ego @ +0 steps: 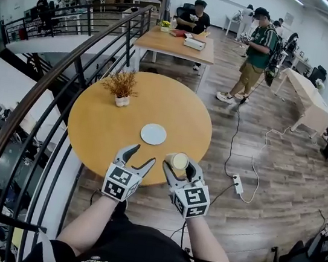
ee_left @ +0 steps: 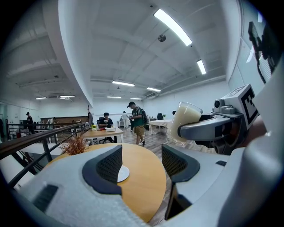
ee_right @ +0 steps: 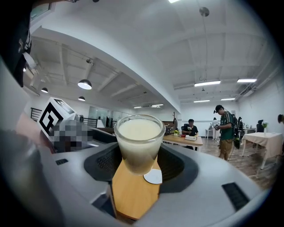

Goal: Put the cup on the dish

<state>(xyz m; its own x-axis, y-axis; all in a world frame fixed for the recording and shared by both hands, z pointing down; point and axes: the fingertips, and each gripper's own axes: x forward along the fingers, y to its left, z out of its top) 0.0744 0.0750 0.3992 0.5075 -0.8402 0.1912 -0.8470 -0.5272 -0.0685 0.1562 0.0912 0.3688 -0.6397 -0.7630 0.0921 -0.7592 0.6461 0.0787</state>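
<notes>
A clear cup (ee_right: 139, 142) with a creamy inside is held upright between the jaws of my right gripper (ee_right: 140, 166), which is shut on it. In the head view the cup (ego: 178, 160) hangs over the round wooden table's near edge, with the right gripper (ego: 178, 170) around it. The white dish (ego: 153, 134) lies flat near the table's middle, a little ahead and to the left of the cup; it shows too past the jaws as the dish (ee_right: 153, 176). My left gripper (ego: 135, 156) stands open and empty beside the right one, over the table's near edge; the dish (ee_left: 122, 173) lies beyond its jaws.
A small potted dry plant (ego: 121, 87) stands at the table's (ego: 100, 130) far left. A dark metal railing (ego: 53, 98) curves along the left. Beyond are a rectangular desk (ego: 177, 42), several people, and a cable with a power strip (ego: 237, 184) on the wooden floor at right.
</notes>
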